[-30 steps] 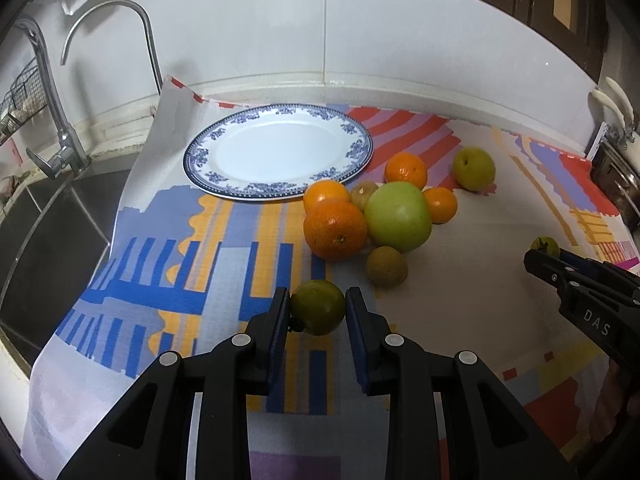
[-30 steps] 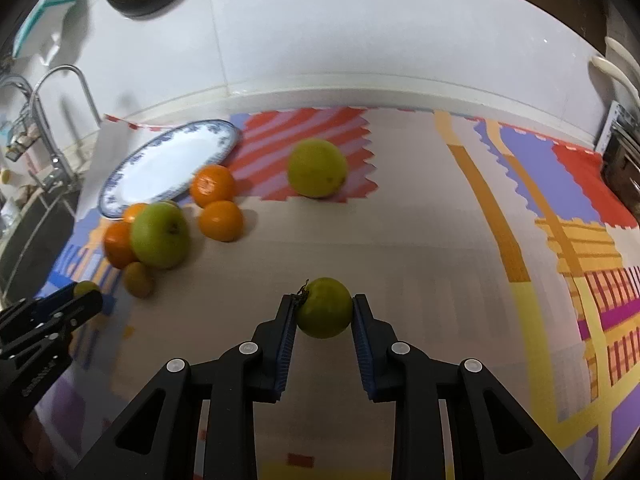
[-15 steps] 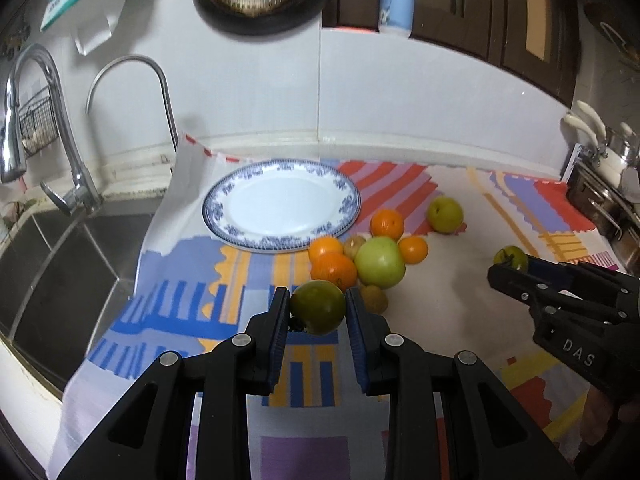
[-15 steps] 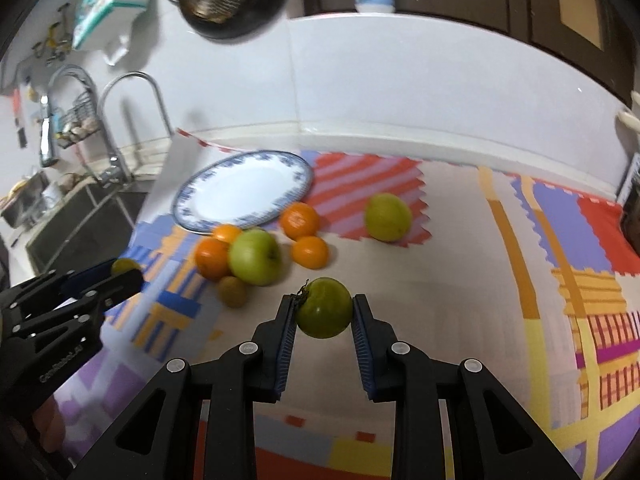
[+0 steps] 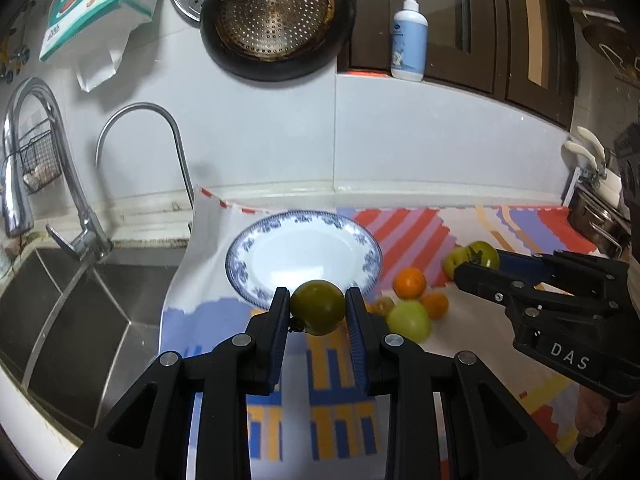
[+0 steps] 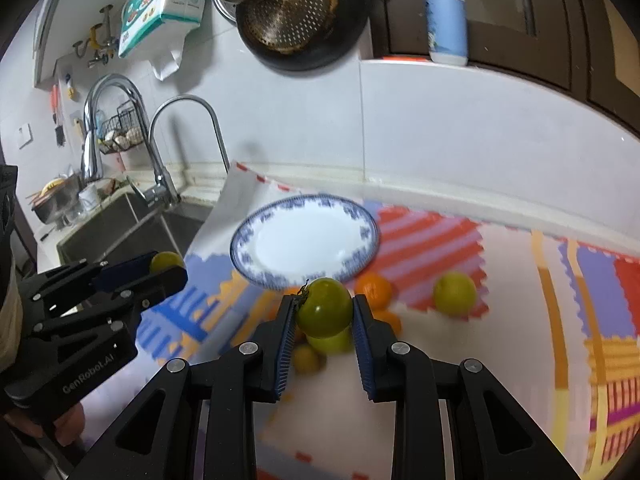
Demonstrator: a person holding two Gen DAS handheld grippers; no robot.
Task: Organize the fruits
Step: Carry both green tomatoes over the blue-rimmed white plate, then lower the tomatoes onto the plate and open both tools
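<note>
Left tool (image 5: 318, 310) clenched on a dark green fruit (image 5: 317, 306), right tool (image 6: 323, 312) grasping another green fruit (image 6: 324, 307); both aloft near the plate (image 5: 256, 254), possibly tomatoes.

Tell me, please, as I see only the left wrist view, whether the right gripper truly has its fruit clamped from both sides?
Observer: Yes. In the right wrist view the right gripper is shut on a green tomato, which is held from both sides with its stem at the upper left.
Operator: Thank you. And what is the yellowish shape half hidden behind that tomato?
Observer: A yellow-green fruit, lying alone on the red-striped patch of the mat, apart from the nearest orange.
</note>
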